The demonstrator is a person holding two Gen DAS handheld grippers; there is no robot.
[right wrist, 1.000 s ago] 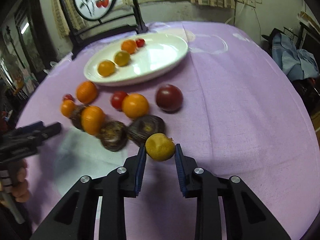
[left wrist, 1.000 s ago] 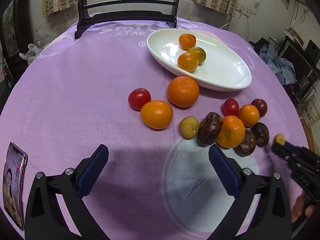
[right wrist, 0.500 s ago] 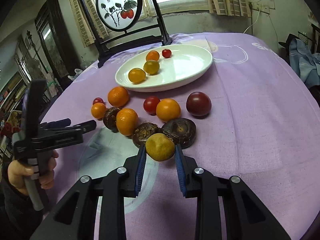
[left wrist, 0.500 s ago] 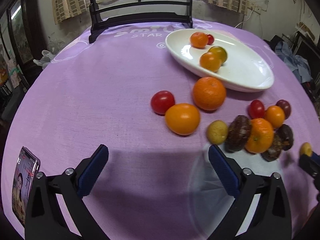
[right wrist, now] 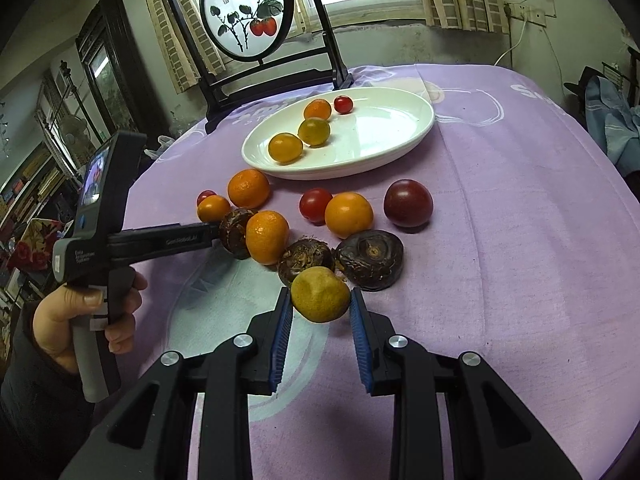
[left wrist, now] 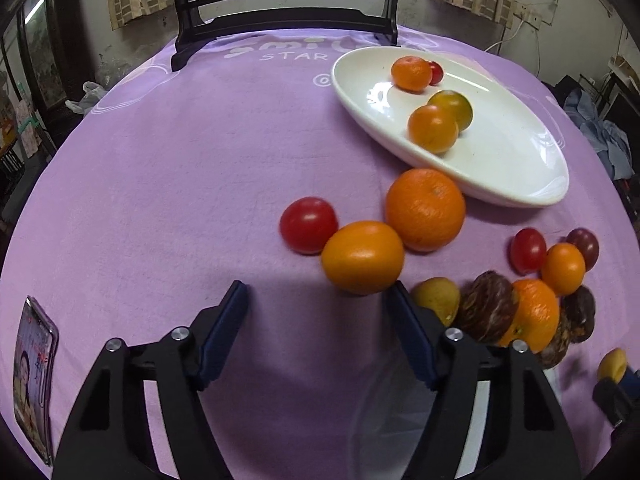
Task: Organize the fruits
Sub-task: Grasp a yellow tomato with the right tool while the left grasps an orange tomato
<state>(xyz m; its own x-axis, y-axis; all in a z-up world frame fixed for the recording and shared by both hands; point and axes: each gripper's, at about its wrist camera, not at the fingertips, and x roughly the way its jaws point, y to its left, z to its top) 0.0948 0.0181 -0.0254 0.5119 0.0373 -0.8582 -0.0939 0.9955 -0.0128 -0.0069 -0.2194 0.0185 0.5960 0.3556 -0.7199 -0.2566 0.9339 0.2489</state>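
My right gripper (right wrist: 320, 308) is shut on a small yellow fruit (right wrist: 320, 299), held above the purple tablecloth in front of several dark brown fruits (right wrist: 369, 259); the fruit also shows at the right edge of the left wrist view (left wrist: 612, 363). My left gripper (left wrist: 318, 300) is open and empty, just short of an orange tomato (left wrist: 362, 257), with a red tomato (left wrist: 308, 225) and a mandarin (left wrist: 425, 209) behind it. A white oval plate (left wrist: 500, 168) holds several small fruits (left wrist: 433, 128); it also shows in the right wrist view (right wrist: 384, 148).
A cluster of tomatoes, mandarins and dark fruits (left wrist: 532, 312) lies right of my left gripper. A phone (left wrist: 34, 356) lies at the table's left front edge. A black framed screen stand (right wrist: 256, 36) stands behind the plate.
My left gripper has moved forward and right, up to the orange tomato, its jaws narrower. My right gripper has lifted and pulled back slightly with the yellow fruit.
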